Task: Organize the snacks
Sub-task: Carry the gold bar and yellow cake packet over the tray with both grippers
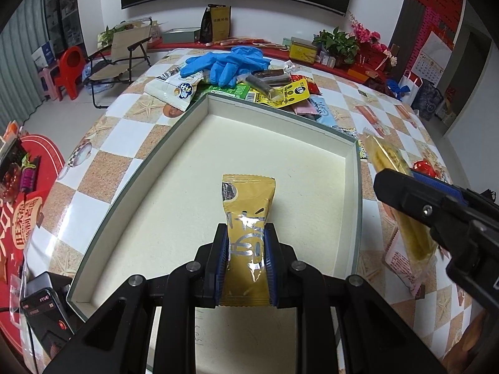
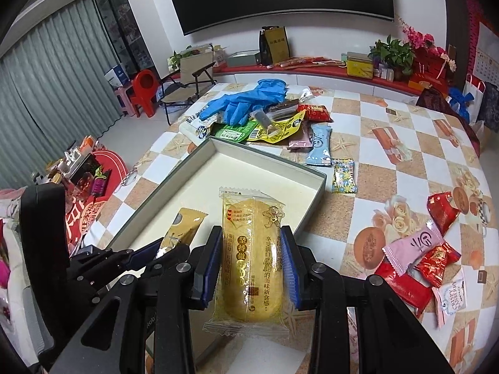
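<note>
I have a snack in each gripper. My left gripper (image 1: 245,258) is clamped across the middle of a slim gold sachet (image 1: 248,218), which hangs over the floor of the open box (image 1: 193,115), near its 6 o'clock edge. My right gripper (image 2: 252,268) pinches a wider yellow cake packet (image 2: 249,255) by its long sides, poised over the box's near right corner.

Both feel like light loads. The sachet is crinkly foil film, slick and limp at the crimped ends, so the mid-body hold is right. The cake packet is clear film over something soft and, I'd guess, crushable, though the lens distortion makes its firmness hard to judge. I'd keep the squeeze gentle and on the flanks, never on the sealed fins.

More wrapped snacks lie on the counter (image 2: 374,118): a heap at 12 o'clock beyond the box under blue gloves (image 2: 246,99), and red and pink packets (image 2: 414,249) at 3 o'clock.
</note>
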Available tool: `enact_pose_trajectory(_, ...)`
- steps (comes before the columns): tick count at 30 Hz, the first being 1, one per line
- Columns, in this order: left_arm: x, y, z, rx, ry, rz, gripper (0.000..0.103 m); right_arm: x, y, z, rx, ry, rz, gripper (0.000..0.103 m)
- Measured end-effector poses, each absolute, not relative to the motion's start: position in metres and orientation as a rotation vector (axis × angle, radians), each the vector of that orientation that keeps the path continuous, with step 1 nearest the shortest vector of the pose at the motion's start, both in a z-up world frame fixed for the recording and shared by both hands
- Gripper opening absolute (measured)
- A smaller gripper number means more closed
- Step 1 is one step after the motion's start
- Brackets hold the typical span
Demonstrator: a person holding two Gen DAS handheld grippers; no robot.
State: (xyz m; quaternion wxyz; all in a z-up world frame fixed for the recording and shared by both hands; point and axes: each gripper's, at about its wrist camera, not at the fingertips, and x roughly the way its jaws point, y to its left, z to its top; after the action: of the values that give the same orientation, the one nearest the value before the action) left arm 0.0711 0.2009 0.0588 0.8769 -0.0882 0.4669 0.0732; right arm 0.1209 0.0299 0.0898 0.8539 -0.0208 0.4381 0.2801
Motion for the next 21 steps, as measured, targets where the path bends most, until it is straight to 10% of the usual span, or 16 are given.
enact_pose_trajectory(21, 0.106, 0.219, 0.037, -0.186, 1.062, 0.193, 0.024, 0.16, 0.052, 0.077, -0.066, 0.965, 0.567, 0.038)
